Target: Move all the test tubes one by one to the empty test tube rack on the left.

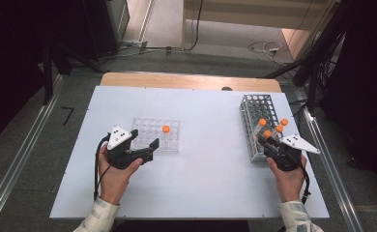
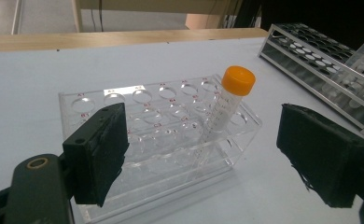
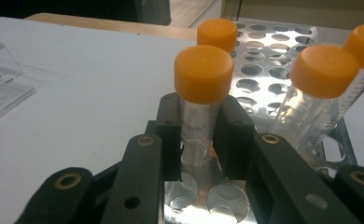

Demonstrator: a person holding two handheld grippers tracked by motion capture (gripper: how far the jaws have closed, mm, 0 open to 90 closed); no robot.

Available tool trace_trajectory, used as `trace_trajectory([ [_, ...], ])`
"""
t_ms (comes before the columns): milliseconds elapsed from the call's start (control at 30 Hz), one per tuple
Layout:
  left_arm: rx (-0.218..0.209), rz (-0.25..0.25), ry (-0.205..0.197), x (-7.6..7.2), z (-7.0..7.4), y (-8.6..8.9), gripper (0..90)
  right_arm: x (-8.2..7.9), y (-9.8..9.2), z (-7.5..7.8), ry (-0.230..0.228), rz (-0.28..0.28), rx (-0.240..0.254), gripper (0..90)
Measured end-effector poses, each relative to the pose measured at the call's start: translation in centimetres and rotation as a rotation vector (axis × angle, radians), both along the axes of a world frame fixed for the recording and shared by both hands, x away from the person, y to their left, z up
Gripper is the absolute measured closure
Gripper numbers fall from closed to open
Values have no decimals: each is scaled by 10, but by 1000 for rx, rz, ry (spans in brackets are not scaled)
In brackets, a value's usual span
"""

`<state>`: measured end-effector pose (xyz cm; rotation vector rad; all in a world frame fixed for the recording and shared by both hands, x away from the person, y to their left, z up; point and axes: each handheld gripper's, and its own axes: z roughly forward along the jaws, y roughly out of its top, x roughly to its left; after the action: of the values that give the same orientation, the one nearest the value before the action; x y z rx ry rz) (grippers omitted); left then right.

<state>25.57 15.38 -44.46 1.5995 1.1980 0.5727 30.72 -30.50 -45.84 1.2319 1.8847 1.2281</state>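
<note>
1. While the orange-capped tube (image 3: 199,107) stands in the metal rack (image 1: 257,112) at the table's right, the right gripper (image 3: 202,140) pinches it below the cap; the grasp looks made.
2. Next, judging so: lift straight up, clear of neighbouring tubes (image 3: 311,88), toward the clear rack (image 2: 171,126).
3. Left gripper (image 2: 217,154) spread wide, empty; its view shows that rack's lettered holes and one tube (image 2: 227,105) seated.

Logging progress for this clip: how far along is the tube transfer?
Done: one tube stands in the clear rack. In hand: the right gripper is shut on a tube in the metal rack. Left: three more capped tubes there. The left gripper waits open.
</note>
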Motion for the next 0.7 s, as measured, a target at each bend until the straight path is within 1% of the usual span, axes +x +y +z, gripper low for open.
trace_trajectory([
  [133, -1, -1, 0, 0, 0, 0, 168, -2, 1, 9, -18, 1, 7, 712],
  [200, 0, 0, -1, 0, 0, 0, 168, -4, 2, 15, -35, 0, 3, 712],
  [300, 2, 1, 1, 0, 1, 1, 168, -6, 4, 22, -53, -4, -20, 712],
  [400, 2, 3, -1, 0, 1, 1, 168, -10, 6, 29, -68, -7, -32, 712],
  [533, -2, 3, -3, -1, 2, 2, 168, -15, 6, 40, -91, -10, -25, 712],
  [633, 0, 3, -4, -1, 2, 2, 168, -20, 8, 48, -107, 5, -14, 713],
  [700, -2, 2, -5, -1, 2, 1, 168, -23, 13, 51, -109, 26, -10, 713],
])
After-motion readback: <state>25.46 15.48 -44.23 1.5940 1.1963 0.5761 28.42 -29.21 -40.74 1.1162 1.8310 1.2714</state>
